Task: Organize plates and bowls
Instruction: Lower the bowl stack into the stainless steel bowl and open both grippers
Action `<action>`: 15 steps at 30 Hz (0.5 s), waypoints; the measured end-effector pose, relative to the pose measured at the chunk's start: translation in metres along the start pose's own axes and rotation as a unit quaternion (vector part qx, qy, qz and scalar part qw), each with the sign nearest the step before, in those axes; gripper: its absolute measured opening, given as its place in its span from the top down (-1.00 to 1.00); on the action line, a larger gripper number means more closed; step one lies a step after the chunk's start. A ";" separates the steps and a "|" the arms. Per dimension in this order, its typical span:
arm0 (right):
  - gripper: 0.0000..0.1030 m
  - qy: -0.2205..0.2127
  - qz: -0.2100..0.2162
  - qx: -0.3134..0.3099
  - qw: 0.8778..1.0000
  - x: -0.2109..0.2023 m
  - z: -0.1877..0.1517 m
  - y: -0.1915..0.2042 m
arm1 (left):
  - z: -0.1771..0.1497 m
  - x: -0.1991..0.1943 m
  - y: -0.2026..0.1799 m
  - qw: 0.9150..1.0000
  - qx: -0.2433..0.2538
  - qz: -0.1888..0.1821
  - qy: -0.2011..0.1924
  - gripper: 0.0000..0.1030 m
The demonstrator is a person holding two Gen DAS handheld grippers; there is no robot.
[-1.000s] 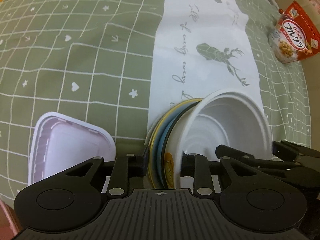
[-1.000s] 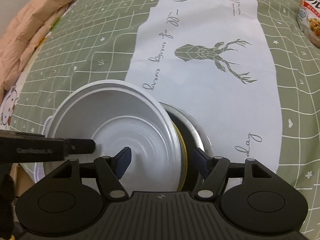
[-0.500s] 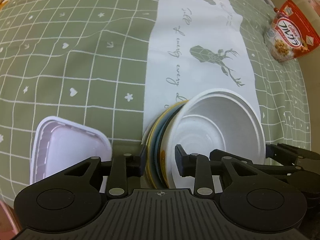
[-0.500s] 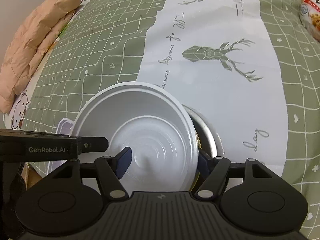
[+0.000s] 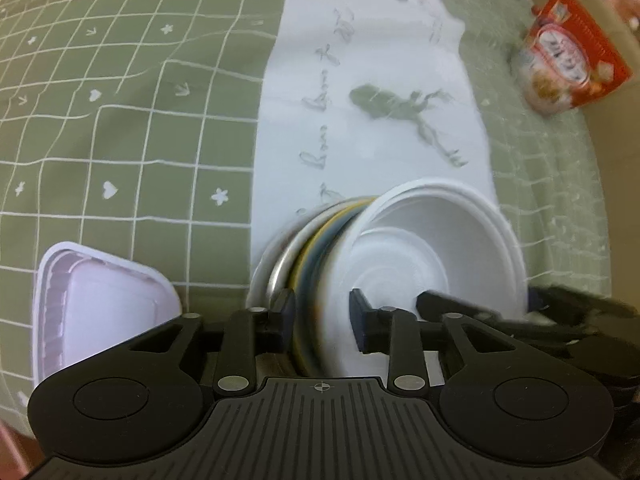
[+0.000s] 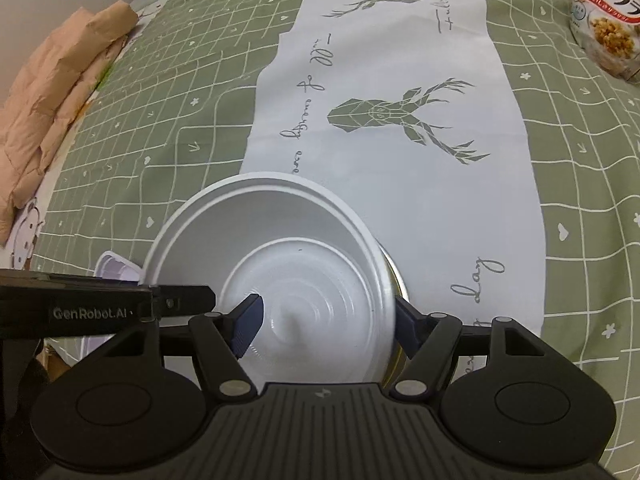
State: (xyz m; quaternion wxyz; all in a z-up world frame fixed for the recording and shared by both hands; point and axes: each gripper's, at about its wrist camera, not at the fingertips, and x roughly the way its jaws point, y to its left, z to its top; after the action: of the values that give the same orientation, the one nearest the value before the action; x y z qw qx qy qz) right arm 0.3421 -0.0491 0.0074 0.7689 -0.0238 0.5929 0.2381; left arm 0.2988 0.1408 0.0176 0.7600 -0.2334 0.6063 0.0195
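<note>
Now left claw (image 5: 322, 316) closing on plate stack (image 5: 308, 248); right claw (image 6: 326, 322) straddling white bowl (image 6: 280, 248).

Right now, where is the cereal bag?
The cereal bag lies at the far right edge of the green cloth, in the top right corner of both views, right of the white deer runner.

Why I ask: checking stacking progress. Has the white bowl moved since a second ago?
Yes. Right wrist view: the white bowl shifted right, further onto the runner.

Tablecloth (image 6: 168, 128): green, white grid with hearts and stars. Runner (image 6: 384, 168): white, grey-green deer. Bowl (image 6: 280, 240): white. Tray (image 5: 96, 296): pale lilac. Cereal bag (image 5: 568, 56): red.
</note>
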 end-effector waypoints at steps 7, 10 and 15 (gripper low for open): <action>-0.36 0.008 0.016 0.035 0.999 0.006 0.007 -0.007 | 0.015 -0.005 0.005 1.000 -0.009 -0.019 -0.004 0.46; -0.36 0.008 0.022 0.040 0.999 0.007 0.010 -0.009 | 0.017 -0.004 0.007 1.000 -0.012 -0.023 -0.002 0.46; -0.36 -0.002 0.010 0.019 1.000 0.000 0.010 -0.002 | 0.014 -0.013 0.012 0.999 -0.024 -0.039 -0.009 0.51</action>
State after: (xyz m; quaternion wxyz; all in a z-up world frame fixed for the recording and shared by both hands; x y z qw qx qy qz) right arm 0.3521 -0.0481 0.0101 0.7678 -0.0026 0.5962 0.2347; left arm 0.3042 0.1597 0.0277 0.7597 -0.2745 0.5895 0.0065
